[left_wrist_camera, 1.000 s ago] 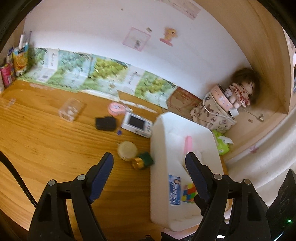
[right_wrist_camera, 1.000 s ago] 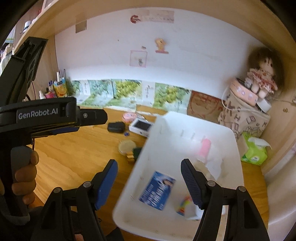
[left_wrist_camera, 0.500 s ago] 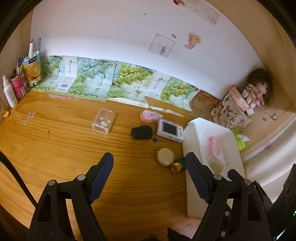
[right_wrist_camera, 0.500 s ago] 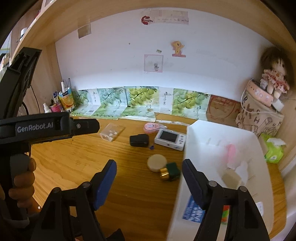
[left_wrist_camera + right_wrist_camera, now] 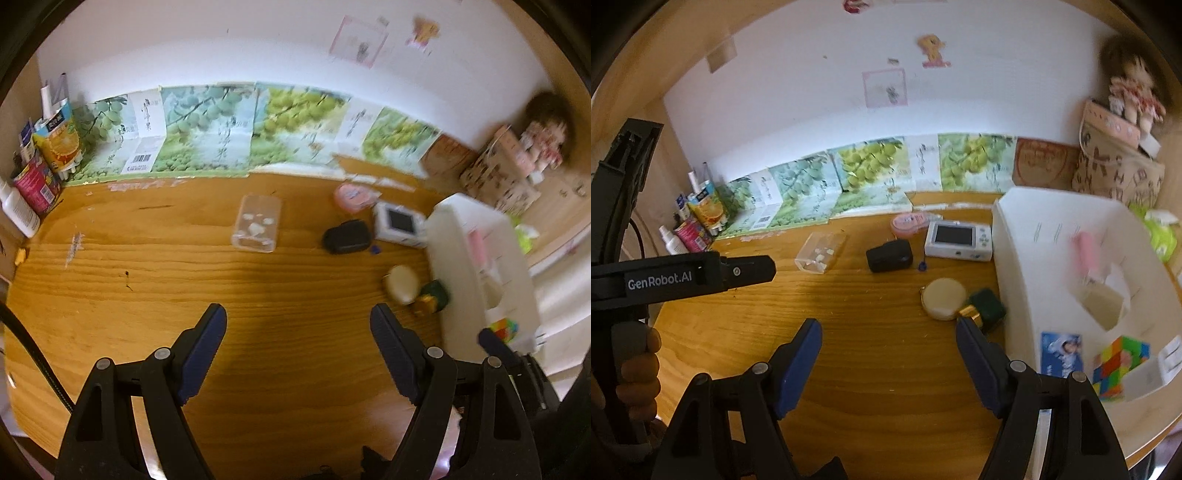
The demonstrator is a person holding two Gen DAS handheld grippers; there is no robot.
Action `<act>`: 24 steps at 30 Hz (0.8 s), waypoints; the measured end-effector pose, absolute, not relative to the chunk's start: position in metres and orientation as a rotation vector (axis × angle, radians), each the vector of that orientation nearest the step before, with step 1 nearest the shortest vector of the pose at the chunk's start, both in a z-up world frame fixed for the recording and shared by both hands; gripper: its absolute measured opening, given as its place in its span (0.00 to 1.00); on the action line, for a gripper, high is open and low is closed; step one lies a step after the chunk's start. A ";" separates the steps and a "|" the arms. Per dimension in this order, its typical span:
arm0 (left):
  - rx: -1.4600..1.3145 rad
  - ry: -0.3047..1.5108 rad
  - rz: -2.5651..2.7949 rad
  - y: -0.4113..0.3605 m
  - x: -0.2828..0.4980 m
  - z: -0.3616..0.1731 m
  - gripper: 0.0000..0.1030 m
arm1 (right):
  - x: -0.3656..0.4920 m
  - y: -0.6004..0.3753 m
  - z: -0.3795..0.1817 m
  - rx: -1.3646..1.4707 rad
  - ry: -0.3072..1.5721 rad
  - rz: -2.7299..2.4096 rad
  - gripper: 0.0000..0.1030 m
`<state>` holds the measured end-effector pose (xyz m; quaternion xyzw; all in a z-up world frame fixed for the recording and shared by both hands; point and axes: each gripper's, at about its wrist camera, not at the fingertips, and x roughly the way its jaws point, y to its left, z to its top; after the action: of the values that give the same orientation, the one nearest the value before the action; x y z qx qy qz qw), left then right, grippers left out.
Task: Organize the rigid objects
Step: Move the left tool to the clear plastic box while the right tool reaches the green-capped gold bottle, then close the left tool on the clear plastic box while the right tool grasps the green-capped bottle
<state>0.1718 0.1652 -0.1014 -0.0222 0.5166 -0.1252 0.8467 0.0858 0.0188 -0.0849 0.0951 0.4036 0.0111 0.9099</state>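
Both grippers' jaws stood apart and empty above the wooden surface (image 5: 738, 332), a round compact (image 5: 943, 298) and small green bottle (image 5: 986, 306) lying just beyond the right gripper (image 5: 888, 354), likely light, hard, slippery, best pinched across their sides.

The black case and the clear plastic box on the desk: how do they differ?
The black case is dark, opaque and rounded; the clear plastic box is see-through, squarer-edged, with small white pieces visible inside. The case lies close to the white handheld device; the box sits apart, farther from the white bin. Both rest on the wooden desk, outside the bin.
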 end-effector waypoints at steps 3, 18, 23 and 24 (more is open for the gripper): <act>-0.015 1.148 -0.238 0.171 0.192 -0.115 0.80 | 0.094 0.019 -0.097 0.236 0.851 -0.036 0.73; 0.030 1.215 -0.166 0.177 0.282 -0.152 0.80 | 0.135 0.011 -0.159 0.385 0.887 -0.379 0.73; 0.003 1.225 -0.160 0.177 0.297 -0.169 0.80 | 0.139 -0.001 -0.175 0.450 0.881 -0.468 0.73; -0.001 1.231 -0.159 0.176 0.299 -0.172 0.80 | 0.140 -0.005 -0.178 0.466 0.879 -0.492 0.73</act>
<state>0.2992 0.1762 -0.1722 -0.0003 0.5768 -0.0747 0.8135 0.1400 -0.0047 -0.1781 0.2214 0.4173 -0.2334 0.8499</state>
